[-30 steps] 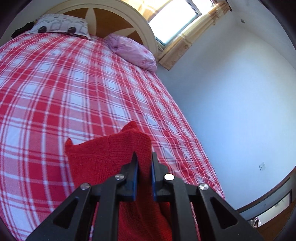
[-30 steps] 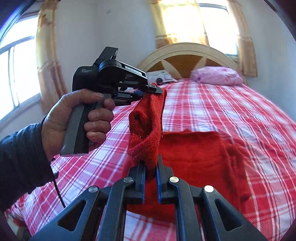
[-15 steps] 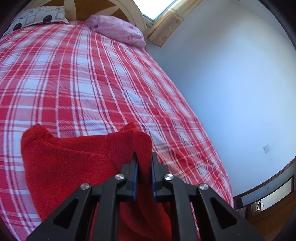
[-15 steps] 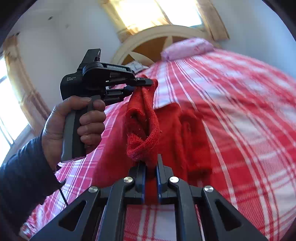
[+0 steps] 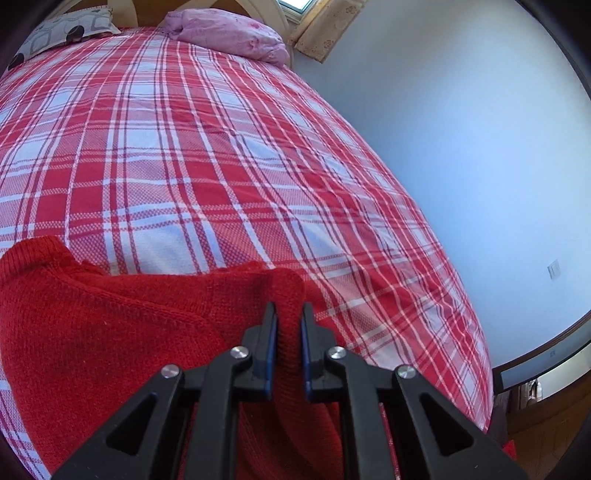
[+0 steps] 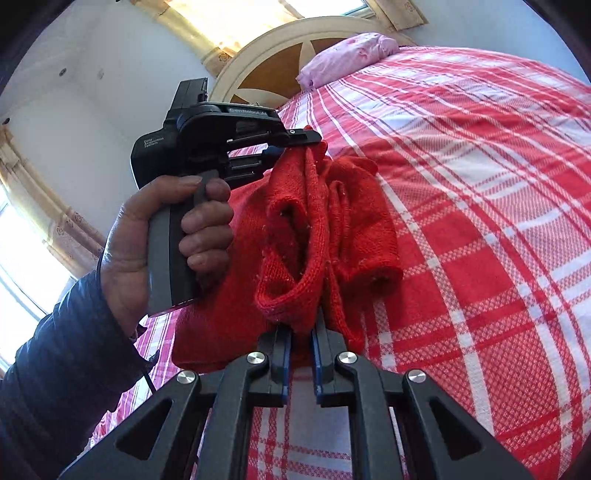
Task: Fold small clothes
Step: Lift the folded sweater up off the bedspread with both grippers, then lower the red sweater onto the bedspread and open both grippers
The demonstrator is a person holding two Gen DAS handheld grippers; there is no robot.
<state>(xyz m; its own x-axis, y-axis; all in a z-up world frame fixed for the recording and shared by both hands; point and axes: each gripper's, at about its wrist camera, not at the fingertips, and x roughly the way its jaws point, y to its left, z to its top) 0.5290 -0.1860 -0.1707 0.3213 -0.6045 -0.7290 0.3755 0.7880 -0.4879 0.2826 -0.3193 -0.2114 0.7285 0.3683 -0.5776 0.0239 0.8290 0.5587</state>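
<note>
Left gripper clamping red knit, plaid bed, white wall

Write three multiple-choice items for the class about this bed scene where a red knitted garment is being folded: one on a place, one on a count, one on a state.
1. Where does the pink pillow lie?
A. At the headboard end of the bed
B. On the floor
C. On the garment

2. How many grippers hold the red knitted garment?
A. None
B. One
C. Two

3. What state is the right gripper in?
A. Wide open above the bed
B. Shut on the garment
C. Shut on a pillow

Answers:
1 A, the pillow sits against the headboard.
2 C, the left gripper and the right gripper each pinch red knit.
3 B, knit fabric is clamped between its pads.
</note>
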